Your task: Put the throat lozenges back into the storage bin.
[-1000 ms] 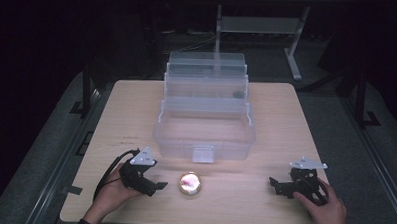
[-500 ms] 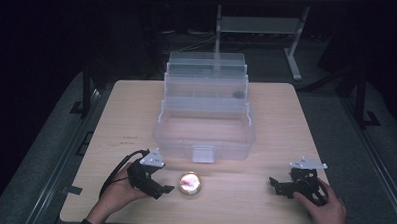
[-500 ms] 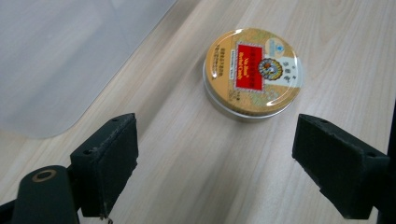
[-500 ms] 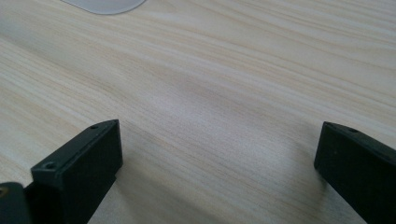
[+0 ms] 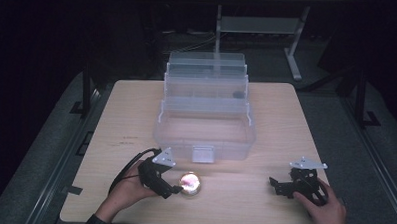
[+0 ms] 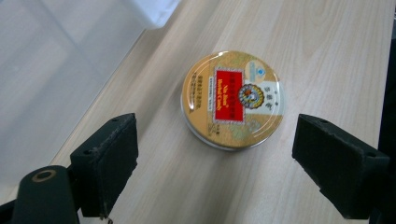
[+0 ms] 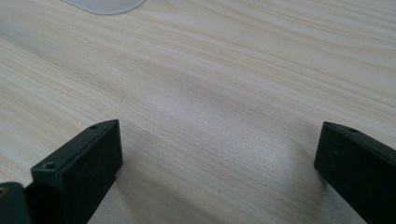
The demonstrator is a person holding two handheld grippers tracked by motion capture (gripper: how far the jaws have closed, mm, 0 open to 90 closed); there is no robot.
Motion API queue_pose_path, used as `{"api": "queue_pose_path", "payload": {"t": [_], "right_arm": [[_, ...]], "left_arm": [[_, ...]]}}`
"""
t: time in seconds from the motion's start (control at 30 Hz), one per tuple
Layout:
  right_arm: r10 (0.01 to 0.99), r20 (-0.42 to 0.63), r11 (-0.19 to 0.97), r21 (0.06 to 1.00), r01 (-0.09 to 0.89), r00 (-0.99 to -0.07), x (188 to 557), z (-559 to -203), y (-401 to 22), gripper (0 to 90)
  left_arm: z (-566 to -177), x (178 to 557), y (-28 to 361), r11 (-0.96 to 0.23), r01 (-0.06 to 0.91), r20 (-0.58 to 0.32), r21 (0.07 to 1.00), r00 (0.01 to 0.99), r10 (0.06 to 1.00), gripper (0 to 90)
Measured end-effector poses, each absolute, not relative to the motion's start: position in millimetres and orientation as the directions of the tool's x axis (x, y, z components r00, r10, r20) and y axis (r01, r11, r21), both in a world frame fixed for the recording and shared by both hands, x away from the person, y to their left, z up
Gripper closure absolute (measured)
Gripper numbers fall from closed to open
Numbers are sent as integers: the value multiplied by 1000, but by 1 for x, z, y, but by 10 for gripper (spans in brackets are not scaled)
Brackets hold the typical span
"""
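A round gold tin with a red label lies flat on the wooden table, also seen as a shiny disc near the front edge. My left gripper is open right beside it; in the left gripper view the gripper has its jaws spread wide, just short of the tin, touching nothing. My right gripper rests low at the front right, open; in its own view the gripper has only bare wood between its jaws.
A clear plastic tiered box stands open in the middle of the table, its front latch just behind the tin. Its wall runs along the left of the left gripper view. A metal stand is beyond the table.
My left gripper has slid right toward the tin and now sits right against it. The right gripper has stayed put.
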State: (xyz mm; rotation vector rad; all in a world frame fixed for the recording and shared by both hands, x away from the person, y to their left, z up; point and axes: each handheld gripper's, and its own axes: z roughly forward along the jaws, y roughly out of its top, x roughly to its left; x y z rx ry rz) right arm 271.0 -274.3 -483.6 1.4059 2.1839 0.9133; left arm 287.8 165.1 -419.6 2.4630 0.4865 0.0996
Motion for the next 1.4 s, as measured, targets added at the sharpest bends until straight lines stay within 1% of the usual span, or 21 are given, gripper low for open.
{"api": "queue_pose_path", "payload": {"t": [0.23,0.3,0.53,0.6,0.67,0.8,1.2,1.4], "right_arm": [[905,26,286,700,654,-424,271,-484,-274,5],[905,25,287,700,654,-424,271,-484,-274,5],[906,26,286,700,654,-423,271,-484,-274,5],[906,26,286,700,654,-424,271,-484,-274,5],[906,26,286,700,654,-424,271,-484,-274,5],[906,26,286,700,655,-423,271,-484,-274,5],[905,26,286,700,654,-424,271,-484,-274,5],[906,26,286,700,654,-423,271,-484,-274,5]], "left_arm": [[-421,290,150,-764,307,-50,568,939,340,137],[-421,290,146,-788,288,-32,544,945,324,137],[-423,291,135,-798,286,-41,531,949,313,137],[-424,292,132,-812,274,-35,515,953,300,137],[-425,291,131,-806,282,-40,521,951,307,137],[-426,294,125,-823,267,-33,501,956,290,137],[-434,295,112,-839,255,-35,480,962,273,133],[-442,297,111,-838,271,-43,473,958,285,134]]}}
